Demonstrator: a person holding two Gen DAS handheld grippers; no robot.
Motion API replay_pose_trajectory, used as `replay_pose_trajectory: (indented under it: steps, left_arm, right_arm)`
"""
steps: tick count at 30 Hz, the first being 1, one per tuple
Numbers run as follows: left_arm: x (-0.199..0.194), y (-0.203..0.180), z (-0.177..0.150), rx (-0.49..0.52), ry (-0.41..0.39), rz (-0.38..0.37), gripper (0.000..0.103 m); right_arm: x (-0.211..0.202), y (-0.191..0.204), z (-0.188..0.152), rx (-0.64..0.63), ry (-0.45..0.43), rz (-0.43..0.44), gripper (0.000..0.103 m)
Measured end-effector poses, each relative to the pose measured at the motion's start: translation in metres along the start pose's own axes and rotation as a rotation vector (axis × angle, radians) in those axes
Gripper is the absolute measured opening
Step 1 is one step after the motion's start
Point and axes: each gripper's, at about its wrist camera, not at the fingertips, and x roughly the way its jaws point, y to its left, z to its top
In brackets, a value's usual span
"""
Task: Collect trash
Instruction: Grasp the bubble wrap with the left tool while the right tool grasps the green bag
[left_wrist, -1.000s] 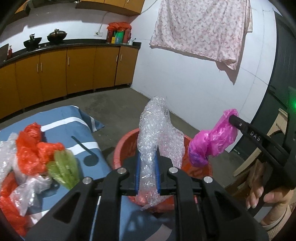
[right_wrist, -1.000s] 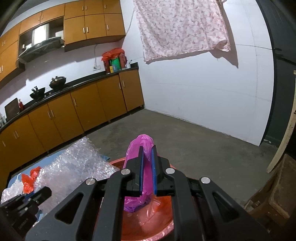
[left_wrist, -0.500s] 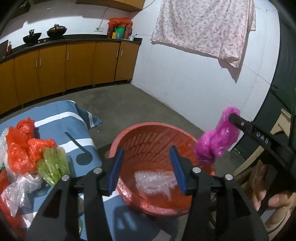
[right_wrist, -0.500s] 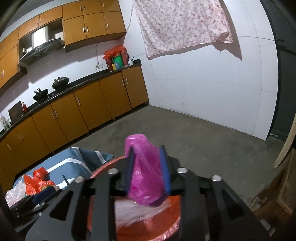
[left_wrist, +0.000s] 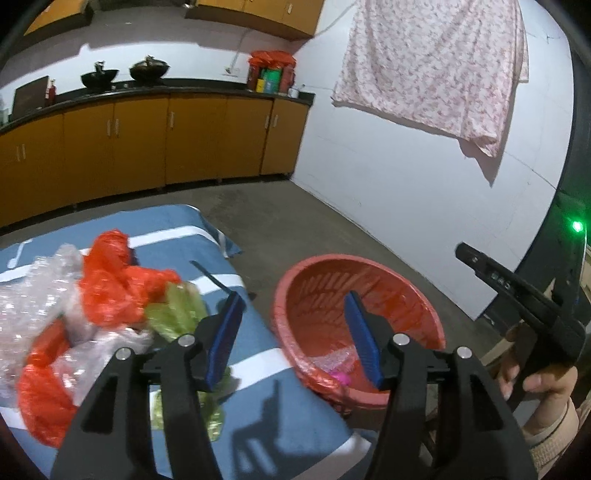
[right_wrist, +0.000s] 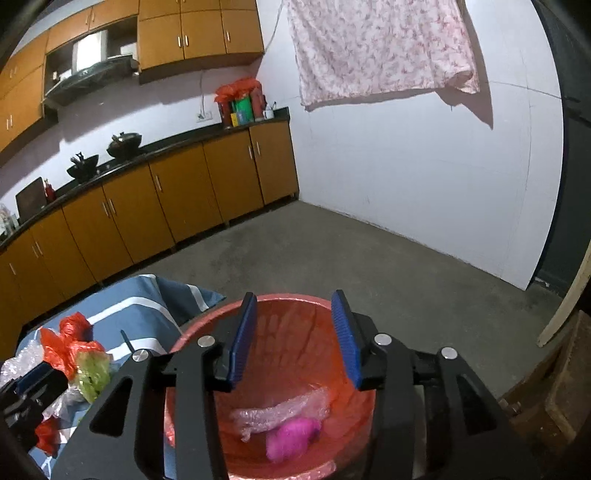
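A big blue striped cloth (left_wrist: 177, 236) covers the table, and a red basket (left_wrist: 424, 314) sits just beside its edge. Only the right wrist view looks down into the basket's bottom — there a strip of bubble wrap (right_wrist: 280, 410) lies touching a pink bag (right_wrist: 291, 439). The left wrist view shows just a small bit of those two behind the rim.

The left wrist view gives the best look at the trash on the cloth: an orange bag (left_wrist: 110, 280), more clear bubble wrap (left_wrist: 33, 288) at the far left, and a green bag (left_wrist: 177, 310) in front of the orange one. In the right wrist view this heap is small and off to the left.

The left gripper (left_wrist: 291, 336) points between the heap and the basket, fingers spread wide, holding nothing. The right gripper (right_wrist: 293, 336) hangs over the basket, fingers spread wide too — nothing between them. Only the left wrist view shows the right hand (left_wrist: 543, 384), wrapped around that gripper's handle at the right edge.
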Motion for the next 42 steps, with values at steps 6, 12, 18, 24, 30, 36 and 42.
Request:
replay_pose_trajectory:
  steps: [6,12,18,24,30,36,42]
  left_arm:
    - [-0.045,0.013,-0.003,0.037,-0.088,0.088,0.063]
    - [-0.089,0.045,-0.016,0.032,-0.138,0.229,0.065]
    - [-0.130,0.101,-0.040,-0.025,-0.138,0.376,0.066]
    - [-0.151,0.151,-0.064,-0.121,-0.115,0.468,0.066]
    - [-0.163,0.175,-0.079,-0.167,-0.110,0.505,0.066]
    - [-0.164,0.188,-0.086,-0.187,-0.100,0.506,0.066]
    - [-0.158,0.191,-0.087,-0.188,-0.089,0.493,0.066]
  right_arm:
    - [-0.033,0.014,-0.009,-0.032,-0.060,0.024,0.072]
    - [-0.049,0.034,-0.021,-0.034,-0.060,0.081,0.092]
    - [-0.050,0.072,-0.045,-0.092,-0.002,0.161,0.092]
    - [-0.037,0.121,-0.075,-0.152,0.109,0.264,0.071]
    - [-0.010,0.173,-0.105,-0.215,0.205,0.289,0.066]
    - [0.015,0.194,-0.122,-0.225,0.279,0.262,0.066]
    - [0.036,0.196,-0.130,-0.226,0.353,0.245,0.065]
